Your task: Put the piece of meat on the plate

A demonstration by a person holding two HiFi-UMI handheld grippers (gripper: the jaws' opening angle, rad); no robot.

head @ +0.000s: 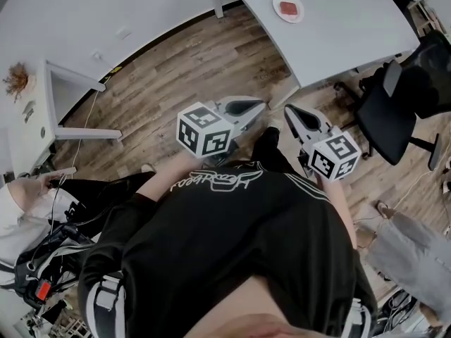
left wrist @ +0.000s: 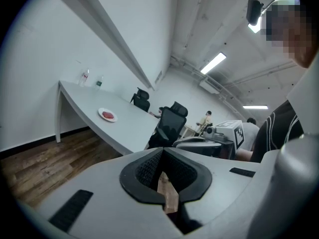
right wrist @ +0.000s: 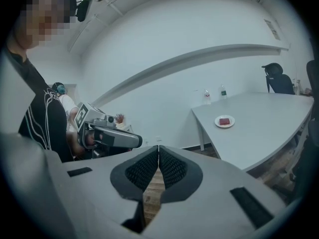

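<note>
White shirt lettering (head: 215, 182) unreadable; left claw (left wrist: 162, 151) and right claw (right wrist: 158, 147) both closed, empty.

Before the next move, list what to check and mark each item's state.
1. Meat on plate: ok, it lies on the plate.
2. Left gripper empty: ok, fingers shut on nothing.
3. Right gripper empty: ok, fingers shut on nothing.
4. Grippers within reach of the plate: not ok, both are held close to the body, away from the table.
5. Chair out of the path to the table: cannot tell; it stands by the table's near edge.
</note>
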